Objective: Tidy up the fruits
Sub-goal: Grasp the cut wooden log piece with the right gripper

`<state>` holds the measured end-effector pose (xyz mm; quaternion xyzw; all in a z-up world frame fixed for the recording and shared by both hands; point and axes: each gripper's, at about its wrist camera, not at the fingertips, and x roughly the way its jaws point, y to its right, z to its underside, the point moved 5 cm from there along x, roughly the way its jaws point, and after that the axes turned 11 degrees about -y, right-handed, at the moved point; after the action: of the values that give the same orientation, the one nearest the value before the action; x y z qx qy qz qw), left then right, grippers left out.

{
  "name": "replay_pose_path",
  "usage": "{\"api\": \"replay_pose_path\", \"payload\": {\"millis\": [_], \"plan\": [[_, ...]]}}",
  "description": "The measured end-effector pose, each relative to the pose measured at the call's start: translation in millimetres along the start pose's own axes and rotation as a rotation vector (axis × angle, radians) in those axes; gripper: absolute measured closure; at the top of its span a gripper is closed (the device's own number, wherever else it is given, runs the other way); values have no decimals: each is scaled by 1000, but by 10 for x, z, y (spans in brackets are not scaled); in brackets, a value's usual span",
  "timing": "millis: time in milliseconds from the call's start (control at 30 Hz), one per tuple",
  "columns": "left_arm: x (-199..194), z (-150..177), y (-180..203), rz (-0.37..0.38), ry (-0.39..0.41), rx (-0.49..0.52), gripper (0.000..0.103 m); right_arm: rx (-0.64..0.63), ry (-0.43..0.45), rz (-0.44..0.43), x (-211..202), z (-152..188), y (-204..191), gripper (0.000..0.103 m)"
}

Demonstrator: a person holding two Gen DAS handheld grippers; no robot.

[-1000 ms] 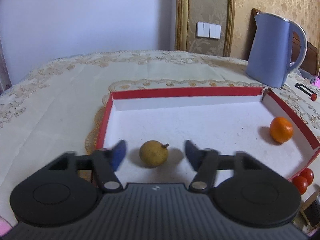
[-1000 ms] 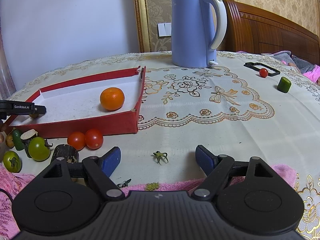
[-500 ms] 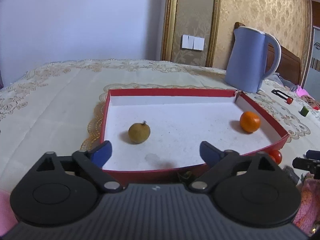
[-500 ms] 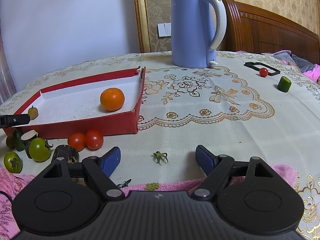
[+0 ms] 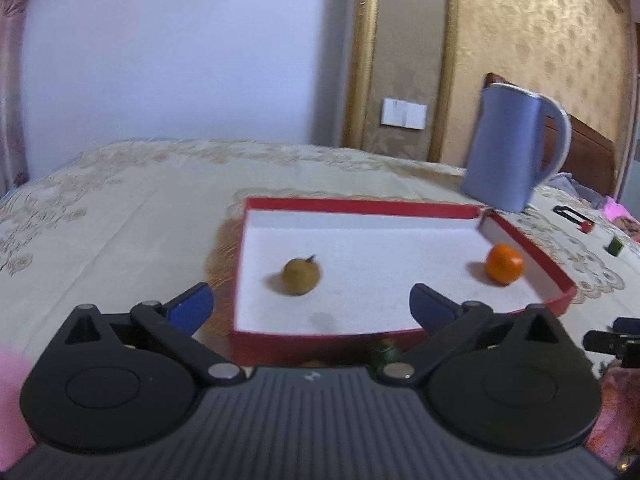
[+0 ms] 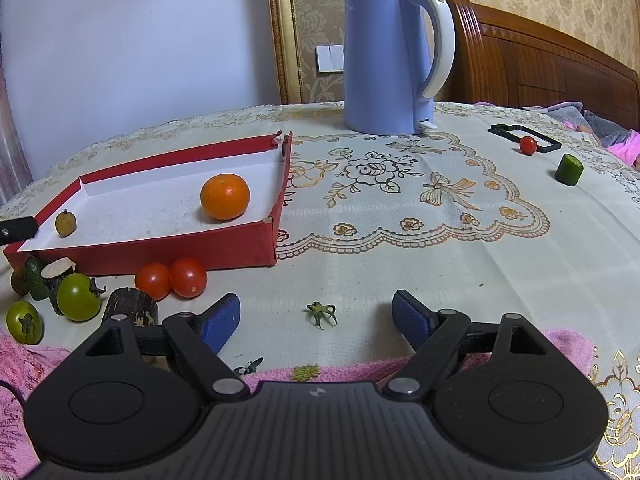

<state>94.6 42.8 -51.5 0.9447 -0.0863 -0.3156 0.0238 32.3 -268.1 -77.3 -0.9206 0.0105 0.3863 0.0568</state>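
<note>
Tablecloth (image 6: 400, 248) below; left gripper (image 5: 311, 306) before red tray (image 5: 532, 248), right gripper (image 6: 316, 318) low, jaws spread, empty.

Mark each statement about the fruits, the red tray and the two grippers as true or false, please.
1. The orange lies inside the red tray. True.
2. The left gripper is shut on the brown fruit. False: it is open, and the fruit rests in the tray.
3. Two red tomatoes lie outside the tray, touching each other. True.
4. The right gripper holds a green tomato. False: it is open and empty.
5. The blue kettle stands in the tray. False: it stands on the tablecloth.
</note>
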Motion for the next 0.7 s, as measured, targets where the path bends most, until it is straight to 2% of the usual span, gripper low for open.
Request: {"api": "replay_pose_path", "payload": {"millis": [133, 200, 267, 367, 500, 700], "plan": [[120, 43, -135, 10, -60, -73, 0, 4, 3, -4, -3, -5, 3, 20], [97, 42, -163, 27, -52, -87, 0, 17, 8, -11, -11, -7, 19, 20], [76, 54, -165, 18, -41, -78, 0, 27, 35, -5, -55, -2, 32, 19], [105, 68, -174, 57, -60, -79, 0, 27, 98, -13, -189, 17, -4, 19], [167, 85, -211, 122, -100, -108, 0, -33, 105, -108, -339, 46, -240, 19], [181, 88, -263, 134, -106, -150, 0, -167, 57, -126, -341, 107, -640, 21]]}}
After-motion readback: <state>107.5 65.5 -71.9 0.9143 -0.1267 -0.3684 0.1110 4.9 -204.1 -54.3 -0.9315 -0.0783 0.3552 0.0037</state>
